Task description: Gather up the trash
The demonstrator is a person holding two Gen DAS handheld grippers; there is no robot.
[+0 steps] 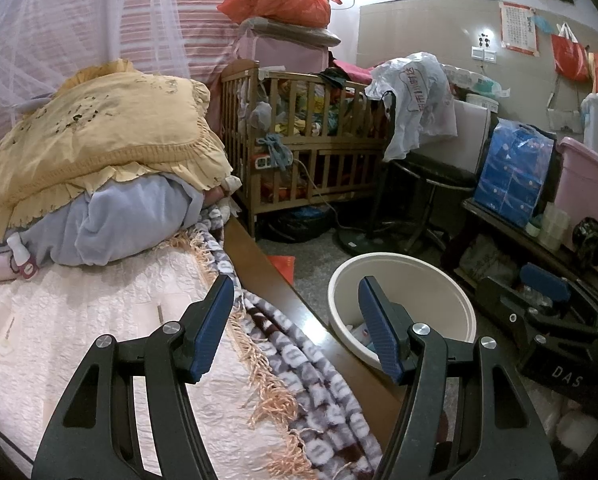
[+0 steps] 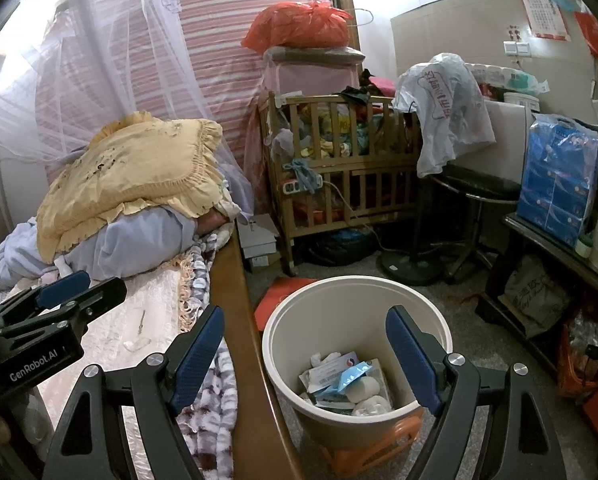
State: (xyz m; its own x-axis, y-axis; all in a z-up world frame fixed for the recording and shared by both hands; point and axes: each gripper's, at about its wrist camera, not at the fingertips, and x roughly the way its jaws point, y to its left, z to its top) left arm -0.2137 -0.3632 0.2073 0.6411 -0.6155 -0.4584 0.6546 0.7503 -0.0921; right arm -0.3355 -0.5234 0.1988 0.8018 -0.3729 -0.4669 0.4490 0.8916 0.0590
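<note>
Nearest, the left gripper (image 1: 295, 324) hung over the bed's edge with its jaws well apart and nothing between them. The right gripper (image 2: 305, 356) stood beside it, jaws wider still and likewise empty, aimed down at the trash bin (image 2: 283, 332).

The bin, a cream round bucket, stood on the floor just right of the bed's wooden side rail (image 2: 235, 320), apparently perched on an orange stool (image 2: 375, 440). Inside lay paper packets, crumpled tissue and a blue wrapper (image 2: 353, 374): light, soft stuff that would crush easily and could slip from the pads.

A little farther, on the pale bedspread (image 2: 111, 332), lay a small flat clear wrapper (image 2: 136, 345) and a thin stick-like scrap (image 2: 141, 320). These were probably the next trash. Both looked nearly weightless and lay flat, so a pinch across the raised edge, pressing slightly into the soft quilt, seemed best.

Beyond, a red paper (image 2: 277, 300) lay on the floor behind the bin, thin and floppy.
</note>
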